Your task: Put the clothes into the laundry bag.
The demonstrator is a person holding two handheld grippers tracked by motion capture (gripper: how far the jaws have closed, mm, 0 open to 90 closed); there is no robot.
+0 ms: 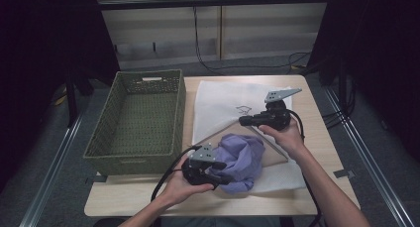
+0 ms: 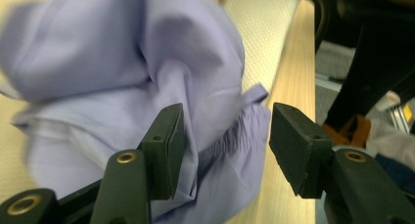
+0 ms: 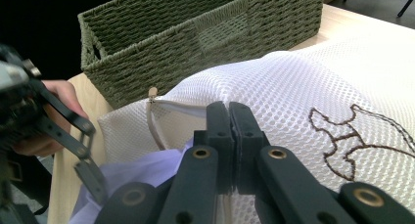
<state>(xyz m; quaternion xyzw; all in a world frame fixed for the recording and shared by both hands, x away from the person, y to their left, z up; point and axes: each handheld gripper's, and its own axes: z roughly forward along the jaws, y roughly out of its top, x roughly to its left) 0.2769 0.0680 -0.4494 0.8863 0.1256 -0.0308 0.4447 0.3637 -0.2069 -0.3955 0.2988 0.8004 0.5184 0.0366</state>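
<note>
Partway done: lilac garment (image 1: 240, 160) bunched at mouth of white mesh laundry bag (image 1: 223, 105), mostly outside, between half-open left gripper (image 2: 222, 150) jaws; right gripper (image 3: 229, 136) clamped on bag's opening edge; stuffing and zipping remaining.

No readable text anywhere; the white mesh bag (image 3: 313, 82) bears only a stitched outline figure

Looks like a lab recording rig: black curtains (image 1: 44, 43) at 9 and 3 o'clock, metal rails (image 1: 54, 162) on the floor, cables (image 1: 208, 48) trailing at 12, small wooden surface (image 1: 307, 118).
</note>
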